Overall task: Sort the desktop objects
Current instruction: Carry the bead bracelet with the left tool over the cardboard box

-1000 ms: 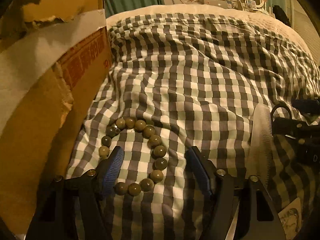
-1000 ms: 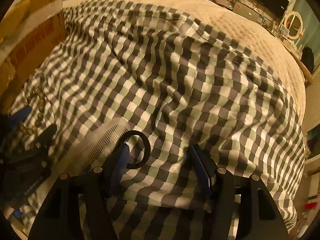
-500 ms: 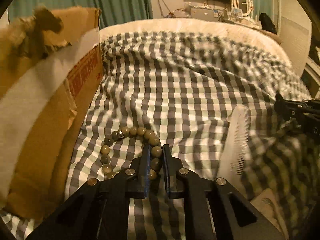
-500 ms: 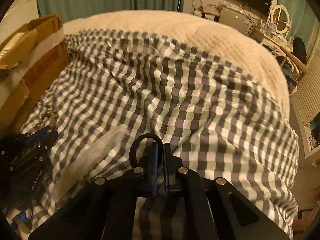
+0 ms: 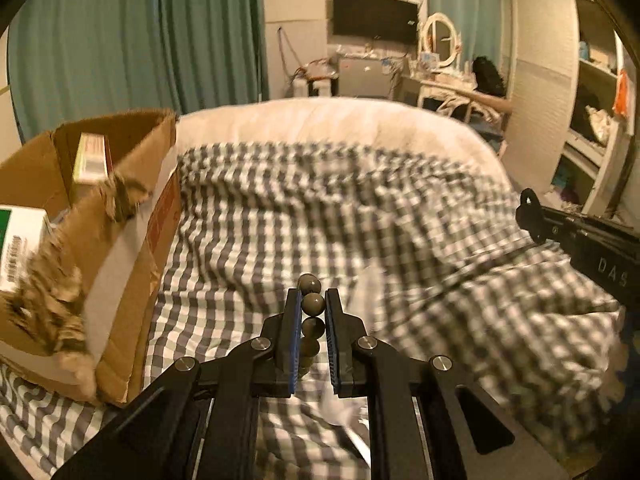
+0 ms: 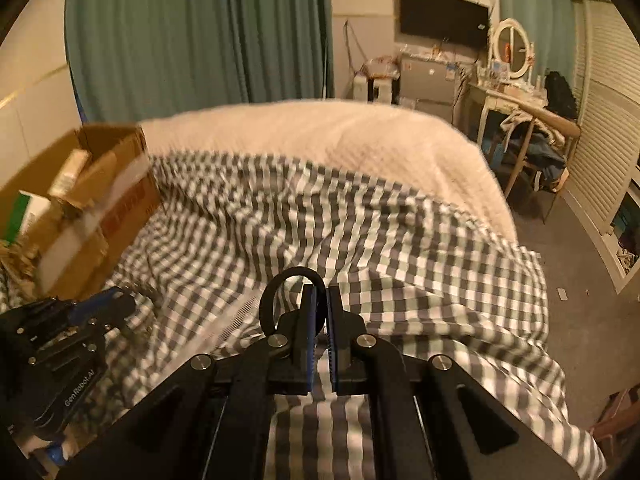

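Checkered bedspread [image 5: 360,208] below: left claw [image 5: 312,304] grips olive bead bracelet [image 5: 313,305] (glossy, round); right claw [image 6: 321,300] pinches black ring [image 6: 276,292].

A second ago both tools stood open over the checked cloth [image 5: 420,220]. The left tool [image 5: 312,300] has since closed on the bead bracelet [image 5: 312,304] and raised it clear of the bed. The right tool [image 6: 321,300] has closed on the black ring [image 6: 276,292] and lifted it too, leaving the white comb [image 6: 236,320] lying below.
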Demonstrator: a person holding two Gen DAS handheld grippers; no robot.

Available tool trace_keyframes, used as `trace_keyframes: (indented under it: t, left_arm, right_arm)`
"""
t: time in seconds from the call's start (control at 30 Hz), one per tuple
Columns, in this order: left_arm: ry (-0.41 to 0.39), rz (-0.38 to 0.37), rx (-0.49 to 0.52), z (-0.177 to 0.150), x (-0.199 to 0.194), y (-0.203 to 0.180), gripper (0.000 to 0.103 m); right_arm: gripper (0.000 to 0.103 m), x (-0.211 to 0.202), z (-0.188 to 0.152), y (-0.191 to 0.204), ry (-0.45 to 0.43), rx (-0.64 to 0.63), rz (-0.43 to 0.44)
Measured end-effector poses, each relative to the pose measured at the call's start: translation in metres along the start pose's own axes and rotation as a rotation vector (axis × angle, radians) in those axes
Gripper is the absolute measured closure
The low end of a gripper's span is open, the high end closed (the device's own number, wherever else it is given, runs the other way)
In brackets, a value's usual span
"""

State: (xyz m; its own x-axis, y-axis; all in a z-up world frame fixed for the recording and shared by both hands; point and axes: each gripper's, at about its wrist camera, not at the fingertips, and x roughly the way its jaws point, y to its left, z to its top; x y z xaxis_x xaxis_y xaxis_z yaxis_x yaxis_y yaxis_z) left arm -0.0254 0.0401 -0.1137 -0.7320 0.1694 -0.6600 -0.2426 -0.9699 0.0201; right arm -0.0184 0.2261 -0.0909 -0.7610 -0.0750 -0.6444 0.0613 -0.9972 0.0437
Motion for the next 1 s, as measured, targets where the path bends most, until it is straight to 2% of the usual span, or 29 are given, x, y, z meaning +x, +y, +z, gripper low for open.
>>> trace_keyframes:
  t: [0.23,0.43,0.67,1.0]
  left_arm:
    - [-0.099,-0.072,0.024,0.019,-0.051,-0.010,0.092]
    - [-0.205,-0.097,0.026,0.044,-0.102,-0.006,0.092]
    - [-0.286,-0.097,0.044,0.062,-0.145,0.010,0.092]
    - [-0.345,-0.048,0.067,0.078,-0.175,0.041,0.092]
  right_arm:
    - [0.099,-0.052,-0.001,0.010,-0.104,0.025,0.005]
    - [0.099,-0.097,0.011,0.031,-0.196,0.008,0.025]
    - [0.099,-0.135,0.031,0.052,-0.280,0.010,0.050]
    - [0.099,-0.166,0.058,0.083,-0.351,0.015,0.095]
